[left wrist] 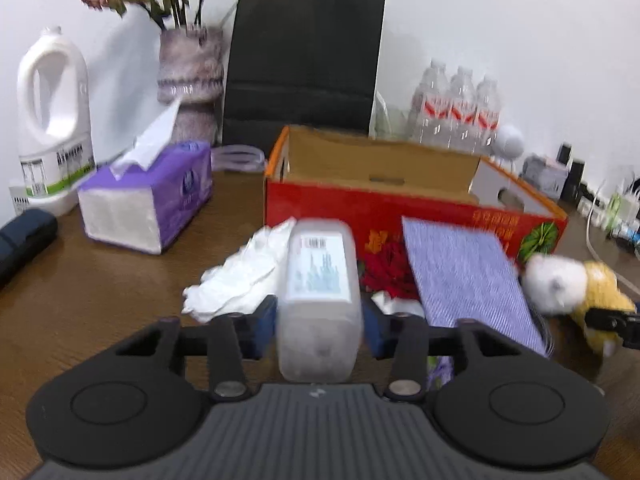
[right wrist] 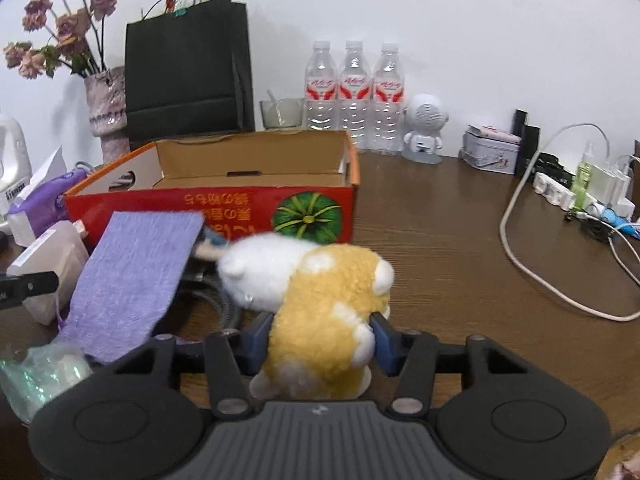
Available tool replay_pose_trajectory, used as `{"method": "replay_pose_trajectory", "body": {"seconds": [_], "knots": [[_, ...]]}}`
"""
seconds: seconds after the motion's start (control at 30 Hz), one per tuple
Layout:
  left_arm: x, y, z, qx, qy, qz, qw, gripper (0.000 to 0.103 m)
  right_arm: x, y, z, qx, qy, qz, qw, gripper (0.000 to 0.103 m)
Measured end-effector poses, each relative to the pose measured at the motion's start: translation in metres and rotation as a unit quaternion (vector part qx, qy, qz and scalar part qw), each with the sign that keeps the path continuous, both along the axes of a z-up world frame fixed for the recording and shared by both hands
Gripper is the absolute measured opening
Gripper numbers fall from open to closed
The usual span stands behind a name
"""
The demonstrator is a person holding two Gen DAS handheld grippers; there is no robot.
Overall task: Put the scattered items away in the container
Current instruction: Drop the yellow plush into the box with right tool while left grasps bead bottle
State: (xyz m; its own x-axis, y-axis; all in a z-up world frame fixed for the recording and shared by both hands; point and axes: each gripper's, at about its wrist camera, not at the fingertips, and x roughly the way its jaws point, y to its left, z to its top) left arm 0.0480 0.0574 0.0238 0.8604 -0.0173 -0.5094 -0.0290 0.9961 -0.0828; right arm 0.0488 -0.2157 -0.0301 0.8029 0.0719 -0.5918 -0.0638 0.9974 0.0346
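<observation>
Our left gripper (left wrist: 320, 322) is clamped on a translucent plastic bottle (left wrist: 319, 296); its label shows a barcode, text too blurred to read. Our right gripper (right wrist: 320, 342) is pinched on a yellow-and-white plush toy (right wrist: 320, 304). Both are level, pointing at the red cardboard box (right wrist: 248, 204), open-topped, just beyond; orange lettering and a green pumpkin graphic on its side. Purple cloth (left wrist: 468, 276) leans on it. 3 water bottles (right wrist: 354, 96) with red labels stand behind.

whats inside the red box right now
The red box shows only bare brown cardboard walls inside; its floor is hidden by the front wall, so low items cannot be ruled out.
</observation>
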Motion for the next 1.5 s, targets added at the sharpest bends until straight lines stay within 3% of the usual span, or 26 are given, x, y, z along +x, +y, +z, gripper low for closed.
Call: {"method": "replay_pose_trajectory", "body": {"seconds": [0.03, 0.1, 0.13, 0.2, 0.23, 0.43, 0.63, 0.73, 0.87, 0.93, 1.03, 1.1, 1.27, 1.43, 1.5], "knots": [[0.002, -0.002, 0.002, 0.007, -0.004, -0.002, 1.0000, 0.075, 0.000, -0.003, 0.002, 0.004, 0.001, -0.002, 1.000, 0.073], [0.007, -0.008, 0.005, 0.019, -0.008, -0.022, 0.9995, 0.055, 0.003, -0.002, 0.003, 0.000, -0.015, -0.003, 1.000, 0.083], [0.010, -0.011, 0.004, 0.026, -0.001, -0.024, 0.9994, 0.042, 0.007, 0.001, 0.003, -0.009, -0.016, -0.004, 1.000, 0.074], [0.011, -0.015, 0.003, 0.036, 0.000, -0.028, 0.9990, 0.041, 0.016, 0.006, 0.000, -0.020, 0.003, -0.004, 1.000, 0.052], [0.009, -0.016, 0.002, 0.036, -0.002, -0.031, 0.9988, 0.041, 0.018, 0.006, -0.003, -0.022, 0.011, -0.009, 1.000, 0.048], [-0.023, -0.016, 0.014, 0.037, -0.057, -0.027, 0.9973, 0.041, -0.004, 0.004, 0.004, -0.019, -0.015, 0.009, 1.000, 0.042], [-0.046, -0.008, 0.051, 0.011, -0.101, -0.016, 0.9947, 0.041, -0.034, -0.007, 0.043, -0.007, -0.070, 0.022, 0.997, 0.042], [-0.026, -0.005, 0.074, 0.006, -0.101, -0.026, 0.9945, 0.041, -0.030, -0.012, 0.068, 0.016, -0.089, 0.037, 0.995, 0.043], [0.044, -0.005, 0.106, 0.013, -0.083, -0.019, 0.9963, 0.041, 0.019, -0.012, 0.105, 0.034, -0.102, 0.048, 0.993, 0.043], [0.084, -0.007, 0.112, 0.030, -0.079, -0.013, 0.9963, 0.041, 0.061, -0.008, 0.121, 0.036, -0.090, 0.058, 0.994, 0.043], [0.146, -0.009, 0.110, 0.057, -0.060, -0.007, 0.9965, 0.041, 0.136, 0.012, 0.126, 0.000, -0.053, 0.067, 0.996, 0.043], [0.186, -0.010, 0.097, 0.088, -0.033, 0.002, 0.9956, 0.041, 0.182, 0.026, 0.117, -0.015, -0.018, 0.064, 0.998, 0.044], [0.246, -0.002, 0.059, 0.080, 0.048, 0.003, 0.9956, 0.041, 0.268, 0.045, 0.065, -0.027, 0.082, 0.055, 0.995, 0.044], [0.269, -0.010, 0.031, 0.106, 0.104, 0.006, 0.9889, 0.042, 0.300, 0.051, 0.022, -0.063, 0.129, 0.037, 0.989, 0.045], [0.272, -0.015, 0.028, 0.123, 0.107, 0.002, 0.9866, 0.042, 0.305, 0.051, 0.013, -0.071, 0.135, 0.036, 0.988, 0.047]]}}
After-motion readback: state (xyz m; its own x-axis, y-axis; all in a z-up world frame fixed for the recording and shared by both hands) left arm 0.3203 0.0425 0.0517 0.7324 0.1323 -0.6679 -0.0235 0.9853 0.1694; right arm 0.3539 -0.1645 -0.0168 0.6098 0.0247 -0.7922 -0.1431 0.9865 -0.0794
